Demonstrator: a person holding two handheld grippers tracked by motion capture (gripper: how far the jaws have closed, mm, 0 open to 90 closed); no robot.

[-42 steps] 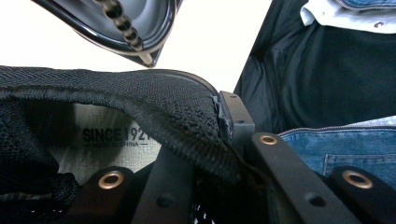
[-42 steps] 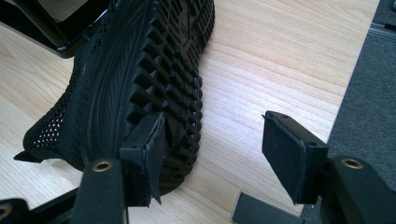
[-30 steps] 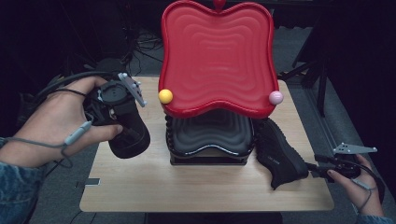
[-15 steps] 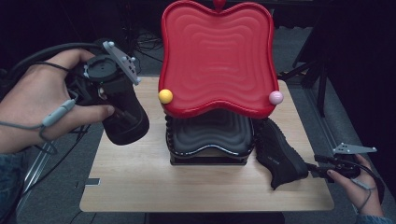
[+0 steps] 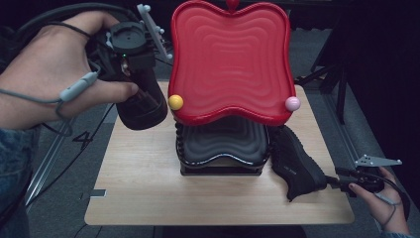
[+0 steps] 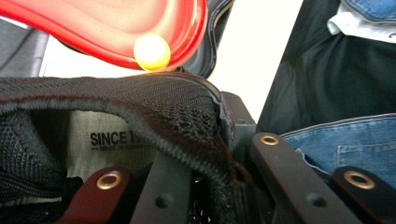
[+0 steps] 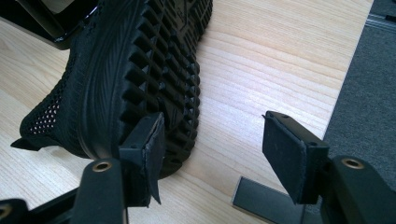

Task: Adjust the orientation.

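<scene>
Black mesh shoe (image 5: 143, 101) hangs in the air at the left side of the bench (image 5: 148, 188), clamped in my left hand-held gripper (image 6: 205, 186). In the left gripper view its jaws pinch the knitted collar (image 6: 154, 107) of the shoe between them, nearly closed on the fabric, and the insole label (image 6: 109, 138) shows inside the opening. From the high view my left hand (image 5: 54, 84) holds that hand-held gripper up beside the red apple-shaped lid (image 5: 230, 59), with the shoe's toe pointing down and close to the yellow ball (image 5: 175, 102) on the lid's left corner; whether it touches I cannot tell. A pink ball (image 5: 292, 103) sits on the lid's right corner. The lid stands raised over a black ridged container (image 5: 223, 146) in the middle of the bench.

A second black shoe (image 5: 293, 163) lies on its side on the bench just right of the container, its studded sole (image 7: 159, 60) turned toward my right hand-held gripper (image 7: 215, 140). That one's jaws stand wide apart, one pad right at the shoe's heel edge and the other over bare wood, gripping nothing. My right hand (image 5: 379, 198) holds it low at the bench's right edge.
</scene>
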